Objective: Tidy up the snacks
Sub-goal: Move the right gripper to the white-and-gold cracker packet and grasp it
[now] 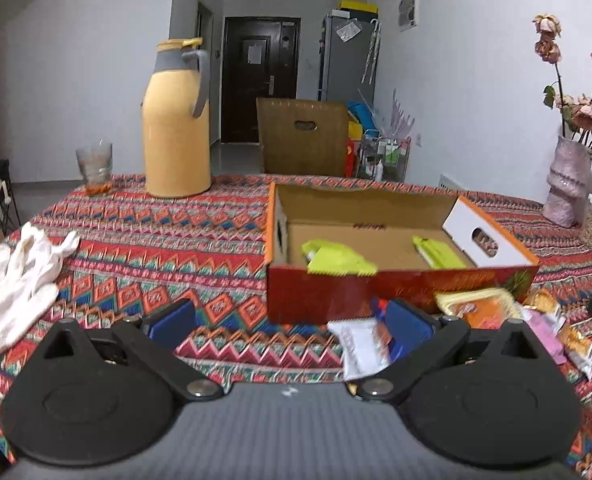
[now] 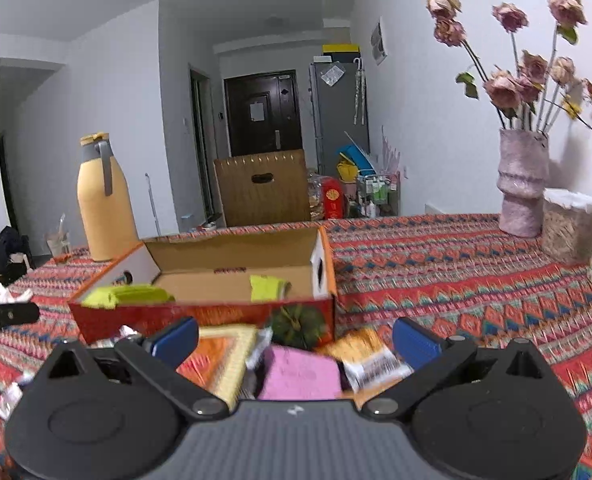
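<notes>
Fingers (image 1: 410, 330) of the left gripper (image 1: 291, 328) spread wide and empty, low in the frame, a white snack packet (image 1: 362, 346) beside the right one. Right gripper (image 2: 296, 338) likewise wide open, empty, over pink (image 2: 300, 374) and orange packets (image 2: 219, 356). Cardboard box (image 1: 336, 296) at centre holds two yellow-green packets (image 1: 336, 260) on the patterned table (image 1: 175, 236)

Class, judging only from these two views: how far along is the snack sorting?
Done: two green packets lie in the box. In hand: nothing; the left gripper and right gripper are open. Left: the orange packet, pink packet and others on the table.
</notes>
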